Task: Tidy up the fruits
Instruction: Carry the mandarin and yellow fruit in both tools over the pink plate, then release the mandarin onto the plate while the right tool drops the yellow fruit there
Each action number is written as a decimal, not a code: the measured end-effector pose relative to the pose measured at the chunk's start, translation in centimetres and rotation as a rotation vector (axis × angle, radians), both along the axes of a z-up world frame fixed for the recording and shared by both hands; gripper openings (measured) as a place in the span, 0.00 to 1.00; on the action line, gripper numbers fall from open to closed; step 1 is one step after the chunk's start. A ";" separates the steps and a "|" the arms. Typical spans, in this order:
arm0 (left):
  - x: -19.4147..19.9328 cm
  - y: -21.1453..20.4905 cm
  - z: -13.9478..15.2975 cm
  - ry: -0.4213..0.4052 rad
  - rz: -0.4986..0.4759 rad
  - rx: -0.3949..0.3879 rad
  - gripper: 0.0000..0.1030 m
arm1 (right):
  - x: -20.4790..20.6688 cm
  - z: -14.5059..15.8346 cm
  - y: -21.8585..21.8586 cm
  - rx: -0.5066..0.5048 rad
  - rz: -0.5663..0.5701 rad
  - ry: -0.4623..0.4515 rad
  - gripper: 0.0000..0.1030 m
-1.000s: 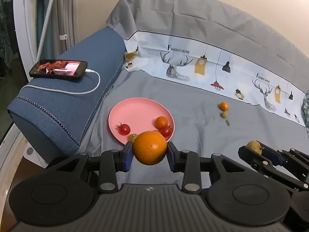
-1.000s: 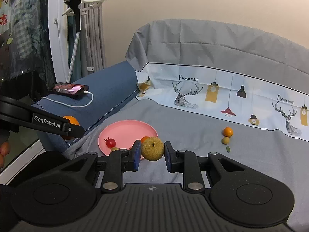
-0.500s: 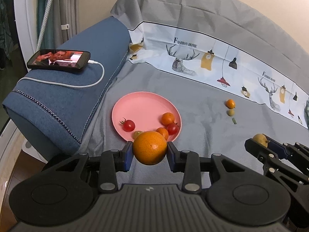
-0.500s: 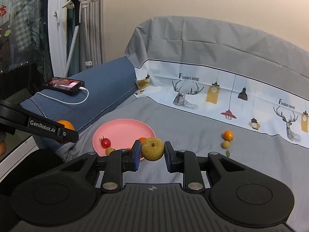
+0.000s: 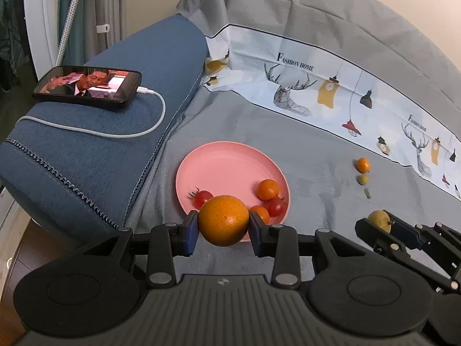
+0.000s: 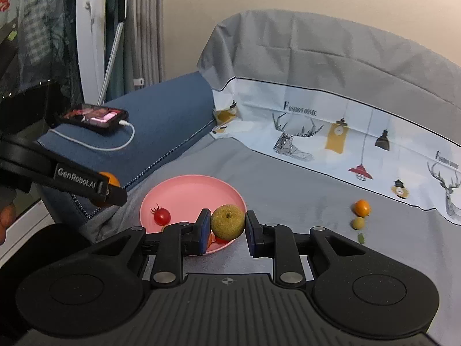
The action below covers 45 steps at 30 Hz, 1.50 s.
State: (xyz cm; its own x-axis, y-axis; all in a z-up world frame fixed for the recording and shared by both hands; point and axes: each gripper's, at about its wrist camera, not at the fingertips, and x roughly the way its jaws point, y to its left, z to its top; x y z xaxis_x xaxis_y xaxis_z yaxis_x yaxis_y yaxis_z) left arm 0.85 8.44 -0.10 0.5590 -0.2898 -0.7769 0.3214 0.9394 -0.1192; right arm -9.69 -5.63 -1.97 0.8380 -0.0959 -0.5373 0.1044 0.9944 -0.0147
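Russet fruit (image 6: 227,222) pinched in right hand-held gripper (image 6: 225,227), stem facing camera.

A beige wall (image 6: 288,0) rises far behind a sofa draped in grey cloth (image 5: 317,28). Grey curtains (image 6: 147,28) hang at far left beside its blue armrest (image 5: 115,132).

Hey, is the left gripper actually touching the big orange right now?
Touching. In the left wrist view, the left gripper has both blue pads pressed against the sides of the big orange, with no gap visible on either side.
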 end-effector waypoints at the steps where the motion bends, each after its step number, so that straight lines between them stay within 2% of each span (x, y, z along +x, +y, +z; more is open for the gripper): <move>1: 0.4 0.0 -0.2 0.002 0.002 0.002 0.39 | 0.5 -0.2 0.1 -0.002 0.005 0.007 0.26; 22: 8.1 -2.6 -5.9 0.073 0.011 0.067 0.39 | 11.3 -6.8 -0.5 -0.059 0.072 0.128 0.25; 31: 10.4 -3.6 -7.5 0.085 0.016 0.085 0.39 | 14.3 -8.7 -1.0 -0.083 0.115 0.162 0.25; 42: 12.2 -4.0 -9.4 0.109 0.016 0.123 0.40 | 15.8 -10.2 -0.9 -0.100 0.154 0.194 0.26; 43: 12.3 -4.0 -9.5 0.111 0.012 0.124 0.41 | 15.9 -10.2 -0.9 -0.101 0.157 0.197 0.26; 44: 12.3 -3.9 -9.4 0.104 0.014 0.122 0.50 | 16.0 -10.2 -0.9 -0.104 0.156 0.196 0.27; 45: 12.2 -3.9 -9.1 0.086 0.015 0.118 0.72 | 16.0 -10.2 -0.9 -0.107 0.153 0.192 0.34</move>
State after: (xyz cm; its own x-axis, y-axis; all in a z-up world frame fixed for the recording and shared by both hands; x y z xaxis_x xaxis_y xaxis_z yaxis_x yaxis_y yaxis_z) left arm 13.05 4.50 -9.24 0.4924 -0.1852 -0.8505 0.3002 0.9533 -0.0338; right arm 6.30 -6.57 -12.14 0.7311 -0.0410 -0.6810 -0.0617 0.9901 -0.1258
